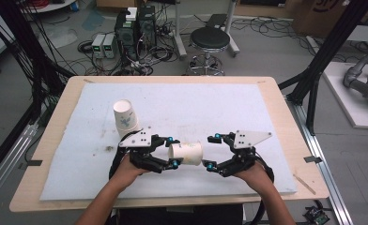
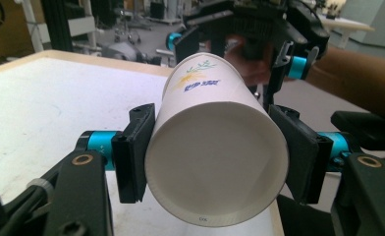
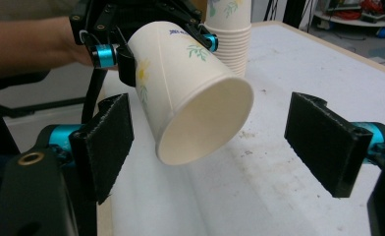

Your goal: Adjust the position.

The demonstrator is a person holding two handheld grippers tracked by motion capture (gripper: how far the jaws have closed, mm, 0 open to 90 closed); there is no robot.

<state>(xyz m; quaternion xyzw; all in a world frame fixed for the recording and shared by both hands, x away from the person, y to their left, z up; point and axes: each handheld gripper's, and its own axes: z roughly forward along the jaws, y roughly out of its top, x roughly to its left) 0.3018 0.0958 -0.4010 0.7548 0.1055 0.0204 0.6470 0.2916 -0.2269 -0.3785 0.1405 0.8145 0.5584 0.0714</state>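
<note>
Table (image 1: 55,140): white pad, cup stack (image 1: 126,117) toward left edge. Paper cup (image 1: 186,153) lay sideways near front edge, pinched by left gripper (image 1: 172,151); right gripper (image 1: 212,151) spread wide, facing its open mouth, just apart.

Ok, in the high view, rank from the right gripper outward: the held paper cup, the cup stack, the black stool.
1. Held paper cup: just left of the right gripper, clamped sideways in the left gripper.
2. Cup stack: farther left and back on the white mat.
3. Black stool: on the floor beyond the table.
</note>
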